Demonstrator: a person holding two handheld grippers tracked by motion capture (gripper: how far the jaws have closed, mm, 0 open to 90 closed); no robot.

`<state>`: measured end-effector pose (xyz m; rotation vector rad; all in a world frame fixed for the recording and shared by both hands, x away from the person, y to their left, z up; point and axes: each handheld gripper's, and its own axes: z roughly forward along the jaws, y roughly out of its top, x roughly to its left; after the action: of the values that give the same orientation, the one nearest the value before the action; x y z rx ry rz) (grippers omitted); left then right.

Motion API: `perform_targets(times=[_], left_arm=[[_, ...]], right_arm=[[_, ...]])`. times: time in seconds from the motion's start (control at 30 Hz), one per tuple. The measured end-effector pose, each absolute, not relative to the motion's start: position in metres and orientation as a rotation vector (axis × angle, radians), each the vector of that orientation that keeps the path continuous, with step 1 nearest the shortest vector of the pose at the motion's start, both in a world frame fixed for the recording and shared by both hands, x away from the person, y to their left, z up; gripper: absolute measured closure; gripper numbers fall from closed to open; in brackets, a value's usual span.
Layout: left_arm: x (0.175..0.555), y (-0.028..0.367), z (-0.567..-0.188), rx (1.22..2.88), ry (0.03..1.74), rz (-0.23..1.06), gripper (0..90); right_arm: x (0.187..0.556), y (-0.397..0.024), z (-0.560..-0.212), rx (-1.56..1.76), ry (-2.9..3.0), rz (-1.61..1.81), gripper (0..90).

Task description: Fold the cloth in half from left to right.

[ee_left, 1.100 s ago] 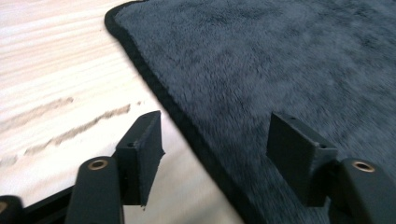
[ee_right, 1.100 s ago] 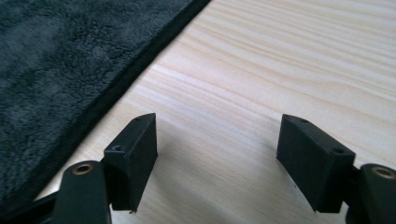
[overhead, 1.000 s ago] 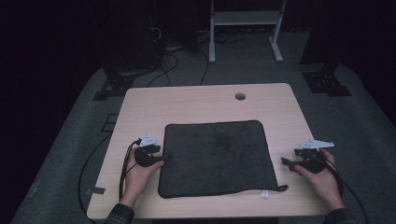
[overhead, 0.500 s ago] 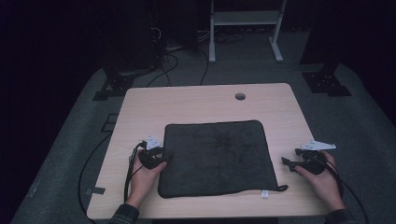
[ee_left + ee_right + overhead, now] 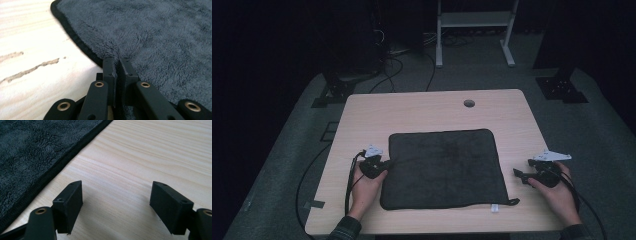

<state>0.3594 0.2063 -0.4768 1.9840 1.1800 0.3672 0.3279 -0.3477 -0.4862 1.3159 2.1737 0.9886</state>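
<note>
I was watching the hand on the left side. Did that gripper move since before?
Yes. The left gripper slid toward the person, down the left edge of the dark towel, and its jaws now pinch that edge.

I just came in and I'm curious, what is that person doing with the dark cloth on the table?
A person sits at a wooden table with a two-jaw gripper in each hand. A dark fluffy towel lies spread flat on it. The left gripper has its jaws closed, pinching the towel's left edge. The right gripper is wide open over bare wood just beside the towel's right edge, not touching it. The towel has not been lifted or folded yet.
</note>
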Motion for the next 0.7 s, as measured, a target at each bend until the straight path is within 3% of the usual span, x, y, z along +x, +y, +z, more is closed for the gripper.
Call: perform_targets(times=[0.23,0.47,0.7], left_arm=[[0.36,0.215,-0.472,2.024,1.201,0.375,84.2],[0.362,0.242,-0.468,1.99,1.262,0.392,84.2],[0.363,0.263,-0.464,1.971,1.296,0.403,84.2]], right_arm=[[0.328,-0.348,-0.486,1.315,2.177,0.987,24.3],[0.33,-0.347,-0.487,1.331,2.173,0.968,15.5],[0.33,-0.347,-0.487,1.344,2.173,0.961,12.9]])
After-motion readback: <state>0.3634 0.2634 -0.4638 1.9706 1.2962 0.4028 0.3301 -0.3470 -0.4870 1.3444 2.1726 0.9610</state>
